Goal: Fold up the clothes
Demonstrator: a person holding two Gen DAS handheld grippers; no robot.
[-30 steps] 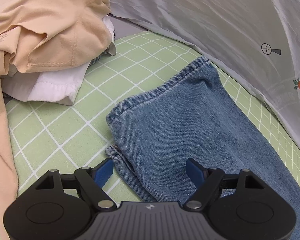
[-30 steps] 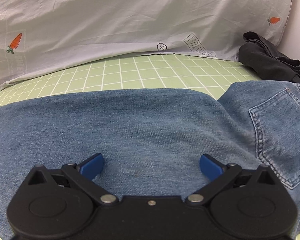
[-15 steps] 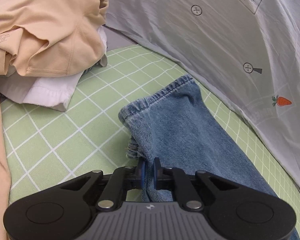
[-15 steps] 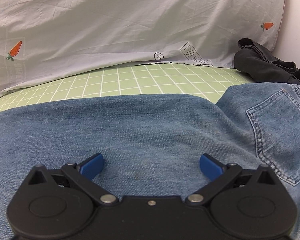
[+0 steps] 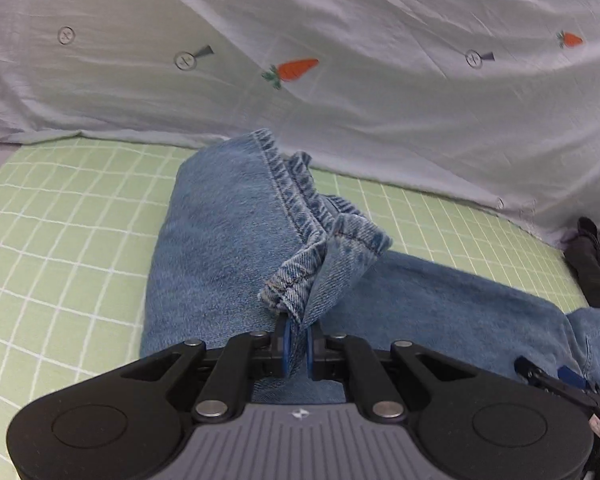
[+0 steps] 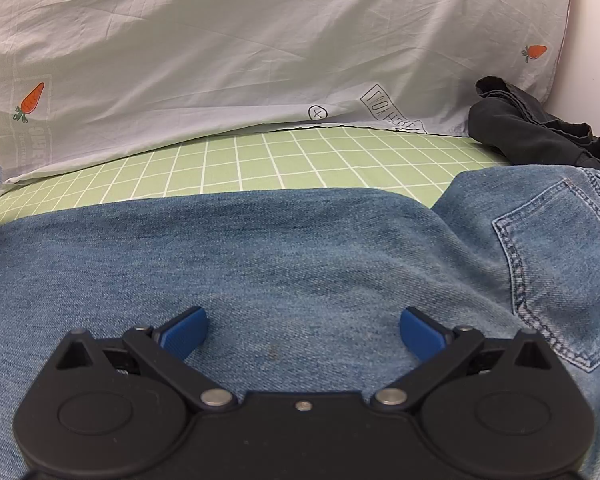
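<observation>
The jeans (image 5: 220,248) are laid on the green mat (image 5: 60,240); their hem is clamped by the left gripper (image 5: 296,344), the right gripper (image 6: 304,330) is held apart above them. The thick hem could be lost if pulled quickly

The blue denim jeans (image 5: 220,248) lay across a green checked mat. One leg end was lifted and doubled back over the rest, its stitched hem (image 5: 288,200) bunched and standing up in the near centre. Toward the right, the seat lay flat, a back pocket (image 6: 556,264) facing up.
</observation>
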